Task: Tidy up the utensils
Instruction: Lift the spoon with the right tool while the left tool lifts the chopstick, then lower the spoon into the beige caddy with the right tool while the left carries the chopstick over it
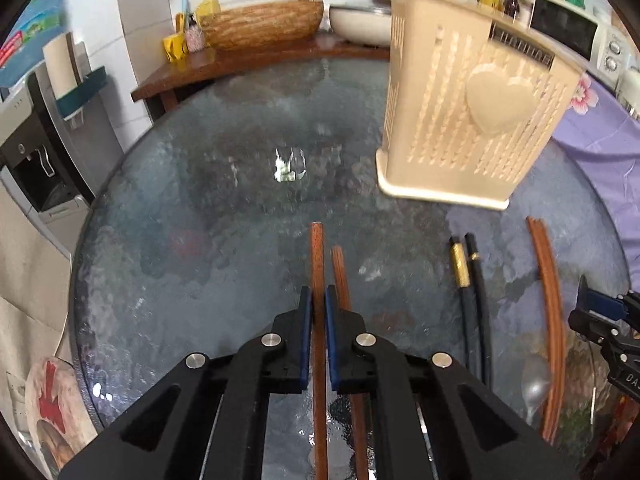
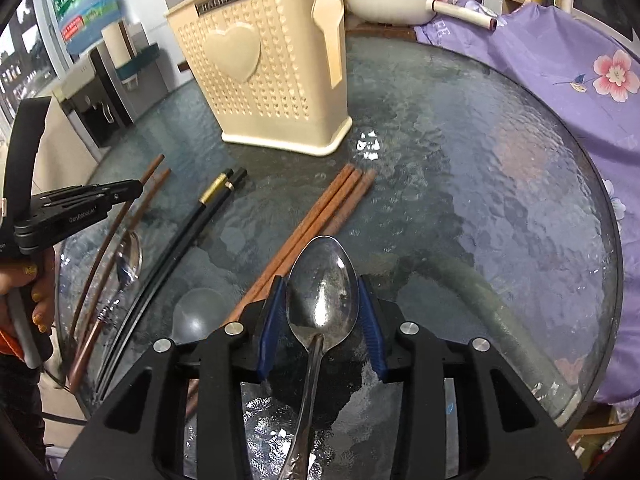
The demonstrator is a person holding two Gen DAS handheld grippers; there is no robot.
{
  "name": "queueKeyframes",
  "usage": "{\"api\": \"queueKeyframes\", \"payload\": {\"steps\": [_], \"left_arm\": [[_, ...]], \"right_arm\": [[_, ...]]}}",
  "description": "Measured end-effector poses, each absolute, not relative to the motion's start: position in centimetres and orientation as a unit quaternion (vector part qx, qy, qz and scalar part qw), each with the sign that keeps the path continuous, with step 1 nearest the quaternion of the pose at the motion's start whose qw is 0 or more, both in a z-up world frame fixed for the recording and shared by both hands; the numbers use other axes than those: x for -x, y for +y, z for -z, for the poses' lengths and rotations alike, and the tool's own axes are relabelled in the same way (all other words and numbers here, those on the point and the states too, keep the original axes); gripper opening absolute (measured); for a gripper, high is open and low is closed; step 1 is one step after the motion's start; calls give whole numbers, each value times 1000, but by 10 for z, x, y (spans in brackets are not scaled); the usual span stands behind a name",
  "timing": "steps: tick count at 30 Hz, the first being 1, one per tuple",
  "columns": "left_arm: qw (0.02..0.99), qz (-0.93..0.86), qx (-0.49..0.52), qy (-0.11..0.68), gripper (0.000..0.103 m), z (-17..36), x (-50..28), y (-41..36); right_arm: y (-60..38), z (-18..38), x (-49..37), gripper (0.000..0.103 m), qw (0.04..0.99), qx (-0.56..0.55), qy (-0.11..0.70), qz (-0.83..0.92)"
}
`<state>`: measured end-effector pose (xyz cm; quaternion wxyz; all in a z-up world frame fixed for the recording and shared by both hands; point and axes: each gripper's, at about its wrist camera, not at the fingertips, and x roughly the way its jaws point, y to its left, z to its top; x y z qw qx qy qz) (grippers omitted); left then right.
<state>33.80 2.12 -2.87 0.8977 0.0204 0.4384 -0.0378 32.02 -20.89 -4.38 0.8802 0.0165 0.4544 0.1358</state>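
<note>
A: Where is the brown wooden chopstick (image 1: 317, 264) now?

B: It is between the blue pads of the left gripper (image 1: 319, 300). The jaws are closed on it. Its long axis runs along the gripper's own pointing line, from 6 o'clock to 12 o'clock in the left wrist view, and its free end sticks out ahead of the fingertips. A second brown chopstick (image 1: 341, 276) lies just beside it, at the 3 o'clock side, outside the jaws.

A: And the metal spoon (image 2: 323, 284)?

B: Its bowl sits between the pads of the right gripper (image 2: 322, 308). The pads appear to touch the bowl's two edges, so I judge it as gripped across the bowl. The handle runs back toward 6 o'clock, under the gripper.

A: Where does the holder stand from each?

B: The beige utensil holder (image 1: 472, 120) stands upright on the glass table (image 1: 240, 200). From the left jaws it is near 1 o'clock; from the right jaws, about 11 o'clock. I think both things must be tipped nearly upright before they go into its open top.

A: What else is on the table?

B: Between the two grippers lie the black chopsticks (image 2: 188, 236), with a gold band, then three more brown chopsticks (image 2: 320, 216) side by side, and another spoon (image 2: 129, 260) near the left gripper.
</note>
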Motion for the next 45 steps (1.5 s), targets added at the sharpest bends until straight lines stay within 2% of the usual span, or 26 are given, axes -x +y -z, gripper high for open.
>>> {"api": "queueKeyframes", "payload": {"steps": [23,45], "left_arm": [[945,63,22,319,7,-67,-284,34],[959,60,34,277,7,-93,-260,42]], "right_arm": [[-233,-56,-280,37,927,-40,334,-166],[-232,-68,-269,35,930,-28,324,-171]]}}
